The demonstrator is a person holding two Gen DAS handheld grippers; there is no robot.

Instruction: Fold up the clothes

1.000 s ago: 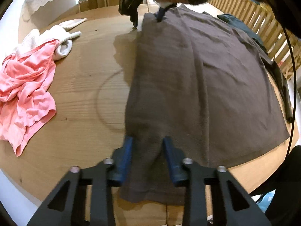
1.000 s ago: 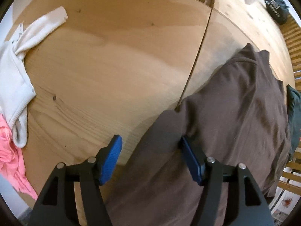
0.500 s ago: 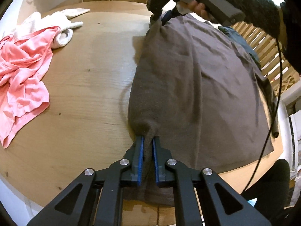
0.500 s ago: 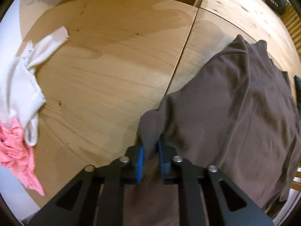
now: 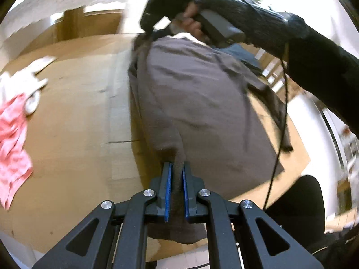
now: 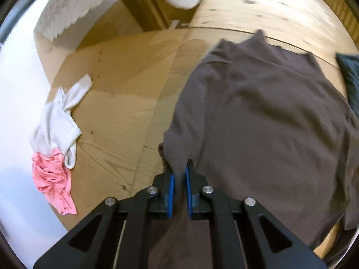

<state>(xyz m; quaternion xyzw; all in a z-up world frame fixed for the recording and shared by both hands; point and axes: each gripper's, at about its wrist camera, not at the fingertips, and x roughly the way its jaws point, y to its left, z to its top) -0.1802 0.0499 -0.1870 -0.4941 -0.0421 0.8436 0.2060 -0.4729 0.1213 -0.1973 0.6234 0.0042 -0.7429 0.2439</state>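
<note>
My left gripper [image 5: 176, 170] is clamped on the near edge of the brown T-shirt [image 5: 202, 103], its blue pads [image 5: 167, 192] nearly together with a pinch of fabric squeezed between them. My right gripper [image 6: 179, 174] is closed the same way on another part of that shirt's edge, a fold of cloth caught between its blue pads [image 6: 171, 194]. In the left wrist view that right gripper appears at about 12 o'clock, gripped by a hand [image 5: 193, 25] in a dark sleeve [image 5: 314, 60], with a black cable [image 5: 281, 121] trailing down from it toward 4 o'clock.

The shirt stretches between my two grips, its held edge raised off the wooden table [image 5: 74, 134] while the rest drapes down over the tabletop on the right half of each view. From the right wrist view the shirt fills the area from 12 round to 5 o'clock.

At 9 o'clock in both views lie a white garment [image 6: 56, 125] and, touching it, a crumpled pink garment [image 6: 53, 179], well apart from the shirt. A dark teal garment [image 6: 350, 78] shows at 3 o'clock in the right wrist view, just beside the shirt's far side.
</note>
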